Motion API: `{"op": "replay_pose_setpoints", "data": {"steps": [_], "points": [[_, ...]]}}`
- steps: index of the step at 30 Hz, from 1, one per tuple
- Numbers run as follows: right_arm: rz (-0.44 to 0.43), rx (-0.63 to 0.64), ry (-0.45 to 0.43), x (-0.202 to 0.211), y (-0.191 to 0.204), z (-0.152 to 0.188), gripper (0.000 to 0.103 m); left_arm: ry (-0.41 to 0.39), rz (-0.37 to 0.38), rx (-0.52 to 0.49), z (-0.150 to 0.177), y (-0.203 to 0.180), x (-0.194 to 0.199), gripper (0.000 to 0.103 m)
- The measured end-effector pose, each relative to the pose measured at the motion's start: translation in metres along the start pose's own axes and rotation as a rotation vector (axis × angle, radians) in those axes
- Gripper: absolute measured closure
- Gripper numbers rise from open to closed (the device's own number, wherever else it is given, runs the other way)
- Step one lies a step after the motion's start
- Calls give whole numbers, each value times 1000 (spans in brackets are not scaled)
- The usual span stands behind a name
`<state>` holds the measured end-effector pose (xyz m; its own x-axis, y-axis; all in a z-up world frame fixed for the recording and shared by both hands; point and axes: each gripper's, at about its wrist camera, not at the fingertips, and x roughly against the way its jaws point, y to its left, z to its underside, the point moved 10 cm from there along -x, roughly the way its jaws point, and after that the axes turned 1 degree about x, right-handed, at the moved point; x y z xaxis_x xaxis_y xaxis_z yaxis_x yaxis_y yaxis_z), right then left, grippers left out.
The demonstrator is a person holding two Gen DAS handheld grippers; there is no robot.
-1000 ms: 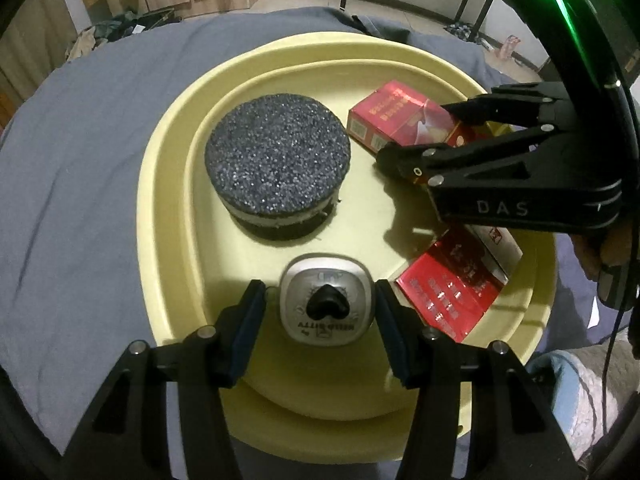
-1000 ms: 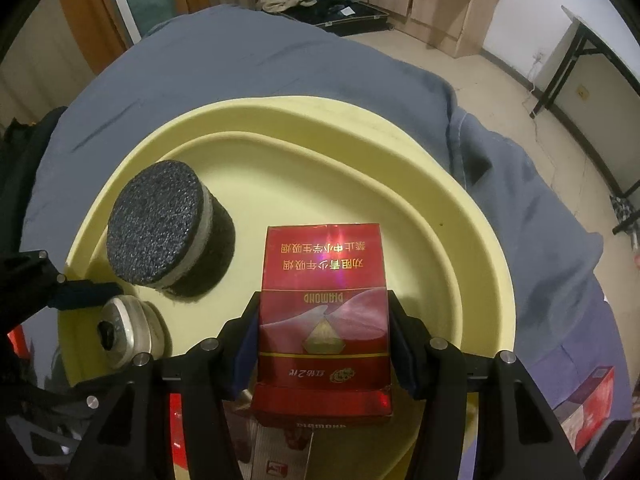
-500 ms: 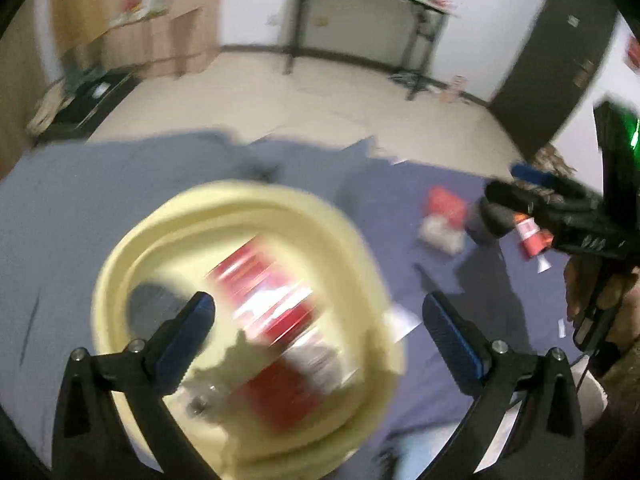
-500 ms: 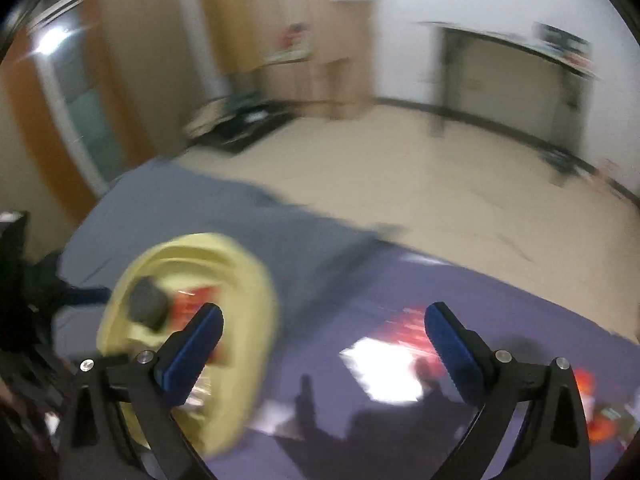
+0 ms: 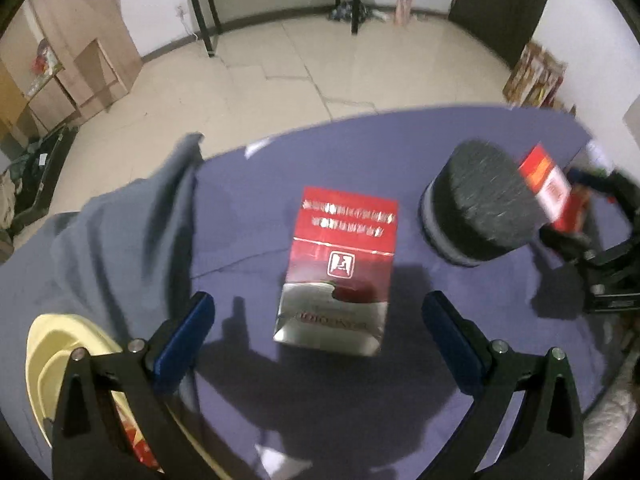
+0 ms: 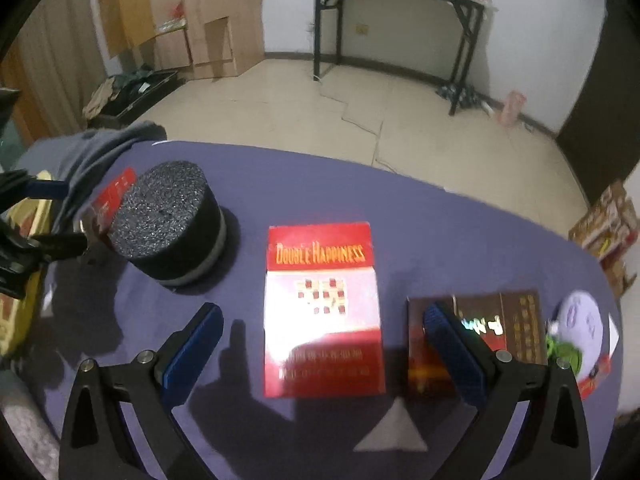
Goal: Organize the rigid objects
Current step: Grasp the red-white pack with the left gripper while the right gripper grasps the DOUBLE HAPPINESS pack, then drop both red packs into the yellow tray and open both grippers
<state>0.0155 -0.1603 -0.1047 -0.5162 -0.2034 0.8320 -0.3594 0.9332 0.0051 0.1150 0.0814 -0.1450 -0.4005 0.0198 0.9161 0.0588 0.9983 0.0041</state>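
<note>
In the left wrist view my left gripper is open over a red and silver cigarette box lying on the purple cloth. A black foam cylinder stands to its right, with another red box behind it. In the right wrist view my right gripper is open around a red Double Happiness box. The foam cylinder stands to its left and a dark brown box lies to its right. The yellow tray holding red boxes is at the lower left.
A grey cloth is bunched at the table's left. A small purple object lies at the table's right edge. Beyond the table are a tiled floor, a black desk and cardboard boxes.
Both grippers let go of their items in the yellow tray, opened wide and swung right over the purple cloth. Each now hovers over a different red box.
</note>
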Motion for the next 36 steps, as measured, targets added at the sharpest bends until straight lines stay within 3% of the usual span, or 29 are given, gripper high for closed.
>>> {"op": "replay_pose_setpoints", "data": {"steps": [6,7,9,11,13,15,16,20,24,27,30,36], "points": [[-3,66,-5,-16,20,6,5,-1,-19,-27,-2,-10,-22,2],[-16,73,4,-17,23,8,12,-9,-16,-33,-4,-13,-23,4],[-42,64,42,-27,29,16,13,-25,-7,-36,-6,-17,-22,11],[-26,67,20,-28,29,18,13,-23,22,-32,-4,-20,-20,44],[-28,24,12,-28,24,18,20,-7,21,-31,-4,-19,-21,45],[-11,-22,2,-25,17,17,44,-8,39,-14,-5,-17,-18,45],[-21,-39,-2,-22,15,15,48,-11,54,-7,-6,-16,-15,45],[-67,-81,-7,-6,10,16,48,-57,55,23,-7,-3,20,46],[-90,-57,-88,38,15,8,48,-131,29,87,0,34,80,46],[-135,16,-152,77,48,-11,48,-189,-3,158,17,80,130,46],[-214,138,-188,112,110,-27,48,-202,-74,237,51,141,167,46],[-368,375,-131,125,259,-27,48,-127,-173,348,113,218,173,46]]}}
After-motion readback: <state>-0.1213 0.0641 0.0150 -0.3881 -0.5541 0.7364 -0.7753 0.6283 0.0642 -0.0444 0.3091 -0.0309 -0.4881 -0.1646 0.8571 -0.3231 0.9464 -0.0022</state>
